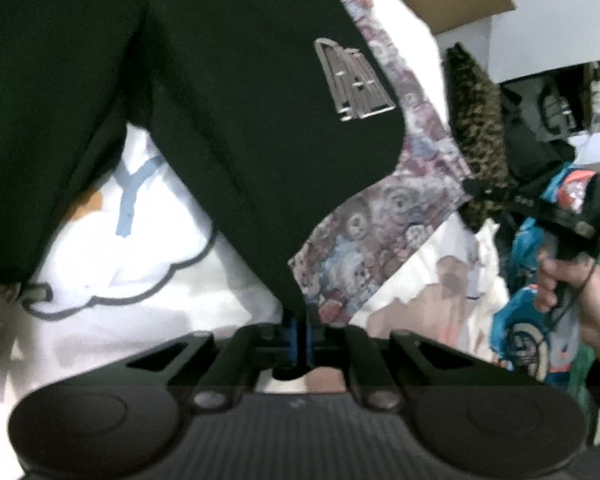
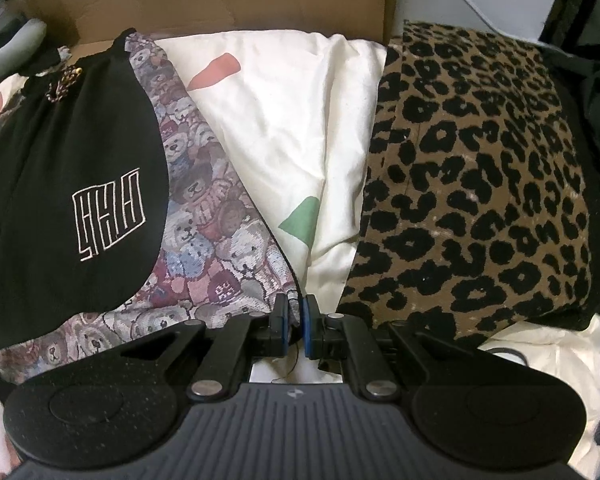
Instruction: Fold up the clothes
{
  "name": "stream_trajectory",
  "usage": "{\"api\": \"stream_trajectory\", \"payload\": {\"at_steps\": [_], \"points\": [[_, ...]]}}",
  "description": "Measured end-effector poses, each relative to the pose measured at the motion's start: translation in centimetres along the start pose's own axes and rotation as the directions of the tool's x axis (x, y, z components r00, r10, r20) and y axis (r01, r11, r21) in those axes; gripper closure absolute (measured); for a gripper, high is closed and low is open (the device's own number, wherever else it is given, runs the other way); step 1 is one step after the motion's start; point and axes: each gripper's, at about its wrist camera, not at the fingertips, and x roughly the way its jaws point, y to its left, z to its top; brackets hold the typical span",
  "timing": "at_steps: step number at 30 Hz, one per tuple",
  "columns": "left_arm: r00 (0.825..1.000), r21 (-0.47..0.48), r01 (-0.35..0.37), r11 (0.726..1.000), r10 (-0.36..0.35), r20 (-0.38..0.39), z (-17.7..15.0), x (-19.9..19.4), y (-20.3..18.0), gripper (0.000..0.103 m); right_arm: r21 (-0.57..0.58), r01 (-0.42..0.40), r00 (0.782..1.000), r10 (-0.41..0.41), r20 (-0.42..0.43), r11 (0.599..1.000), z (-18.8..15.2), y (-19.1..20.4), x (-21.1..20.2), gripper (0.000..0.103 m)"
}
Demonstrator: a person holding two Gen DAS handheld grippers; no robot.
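Black garment fabric is pinched in your left tool; your right tool is clamping the teddy-bear garment edge.

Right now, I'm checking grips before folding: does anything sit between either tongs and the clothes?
Nothing visible does. The left tongs are shut on the edge of the black garment; the right tongs pinch the edge of the teddy-bear fabric, with white bedding beside.

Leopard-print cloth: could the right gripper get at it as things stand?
Probably yes. The leopard-print cloth lies uncovered just beside the right gripper, nothing between them. But its jaws are shut on the edge of the bear-print cloth, so it would have to let go first.
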Motion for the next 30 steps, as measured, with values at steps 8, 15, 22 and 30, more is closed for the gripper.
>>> {"api": "stream_trajectory", "payload": {"at_steps": [8, 15, 22, 30], "points": [[0.999, 0.025, 0.050, 0.998, -0.051, 0.015, 0.1, -1.5, -0.4, 0.100, -0.021, 0.018, 1.000, -0.017, 0.026, 1.000, 0.5, 0.0, -1.8, 0.099], [0.999, 0.051, -0.009, 0.999, 0.011, -0.032, 0.1, 0.9, 0.6, 0.100, -0.022, 0.064, 0.998, -0.064, -0.016, 0.998, 0.2, 0.2, 0.1, 0.099], [0.993, 0.103, -0.079, 0.991, 0.088, -0.076, -0.1, 0.9, 0.9, 0.087, -0.038, 0.132, 0.987, -0.135, -0.087, 0.990, -0.3, 0.5, 2.3, 0.099], [0.991, 0.057, -0.130, 0.990, 0.128, 0.046, 0.2, -5.1, 2.4, 0.075, -0.031, 0.134, 0.987, -0.136, -0.086, 0.991, -0.2, 1.0, 0.5, 0.094]]}}
